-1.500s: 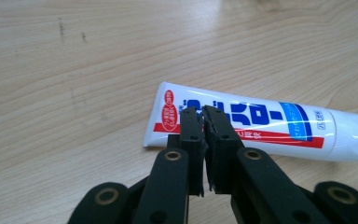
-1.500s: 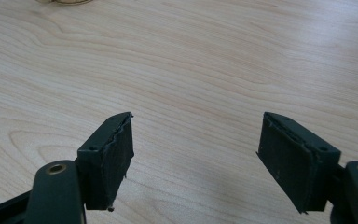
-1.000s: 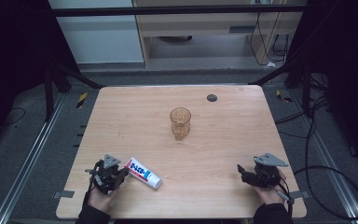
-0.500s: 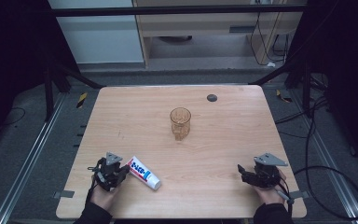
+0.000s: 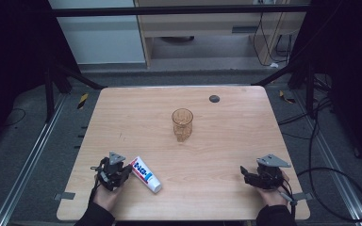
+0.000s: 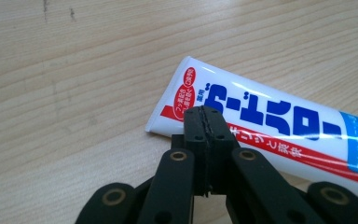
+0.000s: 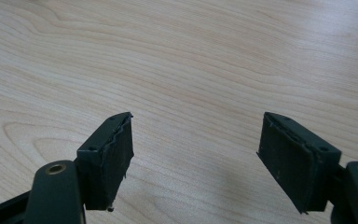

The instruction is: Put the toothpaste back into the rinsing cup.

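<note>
A white toothpaste tube (image 5: pixel 145 174) with blue and red print lies flat near the table's front left. My left gripper (image 5: pixel 126 170) rests just left of it, held in a hand. In the left gripper view its jaws (image 6: pixel 206 116) are pressed together with nothing between them, their tips over the flat crimped end of the tube (image 6: pixel 261 121). My right gripper (image 5: pixel 246 173) sits at the front right with its jaws wide apart over bare wood (image 7: pixel 196 140), nothing between them. A clear amber glass (image 5: pixel 182 123) stands upright at the table's middle.
A small dark round disc (image 5: pixel 214 98) lies near the far edge of the wooden table (image 5: pixel 122 108). Cables trail on the floor at the right, and metal rails run along both sides of the table.
My left gripper has shifted slightly right, toward the tube's flat end. The tube, the glass and my right gripper have stayed put.
</note>
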`<state>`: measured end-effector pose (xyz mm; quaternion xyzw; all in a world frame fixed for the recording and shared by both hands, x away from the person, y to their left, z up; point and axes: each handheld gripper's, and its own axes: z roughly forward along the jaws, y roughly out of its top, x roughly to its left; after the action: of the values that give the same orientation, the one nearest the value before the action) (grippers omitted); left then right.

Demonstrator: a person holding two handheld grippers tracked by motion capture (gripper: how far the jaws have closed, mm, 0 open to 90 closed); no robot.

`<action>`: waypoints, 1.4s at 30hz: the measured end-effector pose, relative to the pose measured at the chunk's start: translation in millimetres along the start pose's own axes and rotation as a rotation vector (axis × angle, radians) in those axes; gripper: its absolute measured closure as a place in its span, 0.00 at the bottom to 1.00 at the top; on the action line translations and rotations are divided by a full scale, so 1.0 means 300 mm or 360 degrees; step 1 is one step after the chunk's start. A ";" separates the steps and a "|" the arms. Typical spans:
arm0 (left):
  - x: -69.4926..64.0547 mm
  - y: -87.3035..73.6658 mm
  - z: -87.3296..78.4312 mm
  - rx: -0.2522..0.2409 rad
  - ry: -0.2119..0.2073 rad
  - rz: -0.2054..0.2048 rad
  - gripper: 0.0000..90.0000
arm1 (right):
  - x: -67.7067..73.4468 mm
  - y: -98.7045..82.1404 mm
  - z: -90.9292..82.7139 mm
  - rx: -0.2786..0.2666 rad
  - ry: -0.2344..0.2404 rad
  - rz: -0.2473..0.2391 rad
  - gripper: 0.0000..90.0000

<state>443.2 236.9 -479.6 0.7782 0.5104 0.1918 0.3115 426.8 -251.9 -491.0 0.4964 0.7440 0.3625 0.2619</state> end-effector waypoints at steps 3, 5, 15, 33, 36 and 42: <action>-0.004 0.011 0.012 -0.0008 0.0002 0.0008 0.99 | -0.003 0.000 0.000 -0.0001 0.0001 -0.0002 0.29; -0.007 0.017 0.019 -0.0014 0.0000 0.0012 0.99 | -0.003 -0.001 0.001 0.0000 0.0001 -0.0001 0.29; -0.028 0.046 0.044 -0.0026 -0.0004 0.0033 0.99 | -0.001 0.001 0.007 0.0007 0.0003 -0.0002 0.29; -0.069 0.090 0.088 -0.0032 -0.0059 0.0069 0.98 | 0.004 0.003 0.016 0.0016 0.0012 -0.0003 0.29; -0.091 0.096 0.094 -0.0028 -0.0085 0.0107 0.98 | 0.004 0.003 0.016 0.0017 0.0013 -0.0004 0.29; -0.124 0.101 0.089 -0.0027 -0.0120 0.0168 0.98 | 0.002 0.002 0.015 0.0019 0.0008 0.0002 0.29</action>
<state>465.1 186.5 -477.9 0.8080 0.4549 0.1828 0.3267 430.3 -249.8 -493.2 0.4974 0.7467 0.3594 0.2567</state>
